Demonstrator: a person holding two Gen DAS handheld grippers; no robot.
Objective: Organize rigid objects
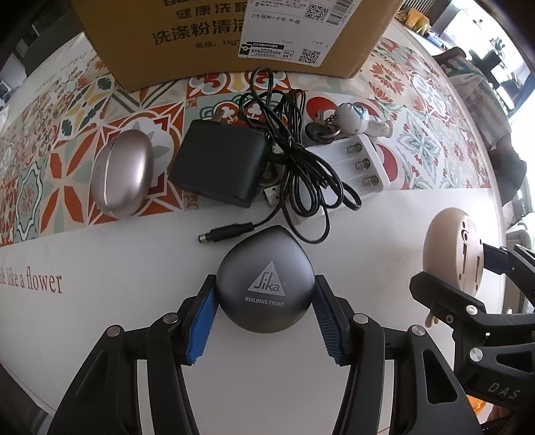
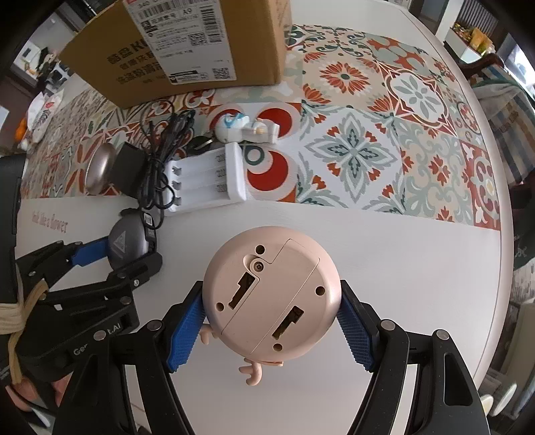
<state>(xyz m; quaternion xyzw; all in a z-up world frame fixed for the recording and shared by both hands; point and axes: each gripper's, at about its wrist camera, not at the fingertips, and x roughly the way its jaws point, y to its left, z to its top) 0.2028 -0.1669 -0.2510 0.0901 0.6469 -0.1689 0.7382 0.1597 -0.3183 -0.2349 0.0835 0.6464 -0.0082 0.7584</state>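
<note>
White table [image 1: 133,267], gray case [image 1: 265,284] tip toward box [image 1: 214,36]

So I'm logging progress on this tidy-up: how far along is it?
Nothing looks put away yet. In hand: the left hand-held gripper is shut on the grey case, and the right hand-held gripper is shut on the pink toy. Left on the table: rose-gold case, black adapter with its cable, white battery holder and keychain figure, in front of the cardboard box.
</note>
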